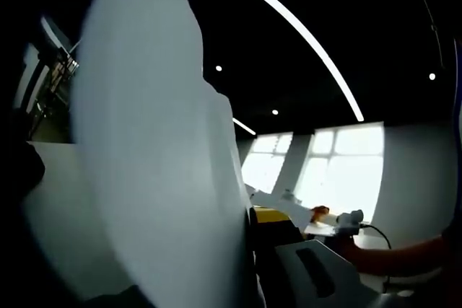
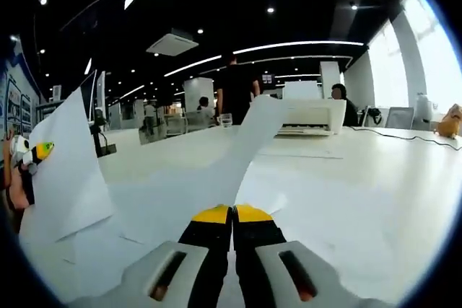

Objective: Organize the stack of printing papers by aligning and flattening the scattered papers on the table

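In the left gripper view a big white paper sheet (image 1: 159,156) stands on edge, blurred, right in front of the camera. It hides my left jaw, and the grey right jaw with its yellow tip presses against it. My left gripper (image 2: 29,155) shows at the far left of the right gripper view, holding up a sheet (image 2: 65,171). My right gripper (image 2: 232,214) has its yellow tips together on the near end of a curled sheet (image 2: 245,142) that rises off the white table (image 2: 361,192). More sheets (image 2: 144,207) lie flat under it.
A white printer (image 2: 310,117) stands at the table's far side with a cable (image 2: 404,135) running right. A person in black (image 2: 234,91) stands behind the table and others sit nearby. A hand and sleeve (image 1: 404,257) show low right, before bright windows (image 1: 339,171).
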A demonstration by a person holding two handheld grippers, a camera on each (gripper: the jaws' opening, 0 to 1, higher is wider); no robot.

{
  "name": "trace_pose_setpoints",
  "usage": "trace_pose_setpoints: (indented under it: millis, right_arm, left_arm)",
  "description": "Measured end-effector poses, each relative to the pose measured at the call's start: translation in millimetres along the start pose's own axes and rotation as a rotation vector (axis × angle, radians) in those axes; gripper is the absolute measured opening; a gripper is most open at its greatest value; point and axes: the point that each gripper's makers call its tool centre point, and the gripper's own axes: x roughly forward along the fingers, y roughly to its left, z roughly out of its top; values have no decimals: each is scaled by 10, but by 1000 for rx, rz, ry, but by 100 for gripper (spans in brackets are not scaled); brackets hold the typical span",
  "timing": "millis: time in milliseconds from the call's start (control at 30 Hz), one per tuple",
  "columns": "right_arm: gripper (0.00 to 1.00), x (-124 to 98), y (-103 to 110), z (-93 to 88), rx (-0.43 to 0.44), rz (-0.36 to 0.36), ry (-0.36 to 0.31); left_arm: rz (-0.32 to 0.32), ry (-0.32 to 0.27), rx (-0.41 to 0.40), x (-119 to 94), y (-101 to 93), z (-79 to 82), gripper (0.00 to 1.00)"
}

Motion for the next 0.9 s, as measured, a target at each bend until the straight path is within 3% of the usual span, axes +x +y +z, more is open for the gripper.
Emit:
trace_pose_setpoints:
  millis: [200, 333, 433, 767, 900]
  right_arm:
    - [0, -21, -5, 36, 23, -3, -18]
    - [0, -101, 26, 239, -3, -15, -116]
    - [0, -150, 47, 283, -5, -12, -138]
    - [0, -174, 77, 345, -59, -14, -159]
    - [0, -198, 98, 452, -57, 2, -189]
  left_arm:
    - [-1, 1, 0, 1, 0, -1, 7]
    - [1, 4, 3, 6, 3, -7, 7]
    - [2, 4, 3, 6, 4, -6, 7]
    - [3, 7, 4, 9, 10, -12, 7]
    - [3, 12, 6, 13, 9, -18, 8]
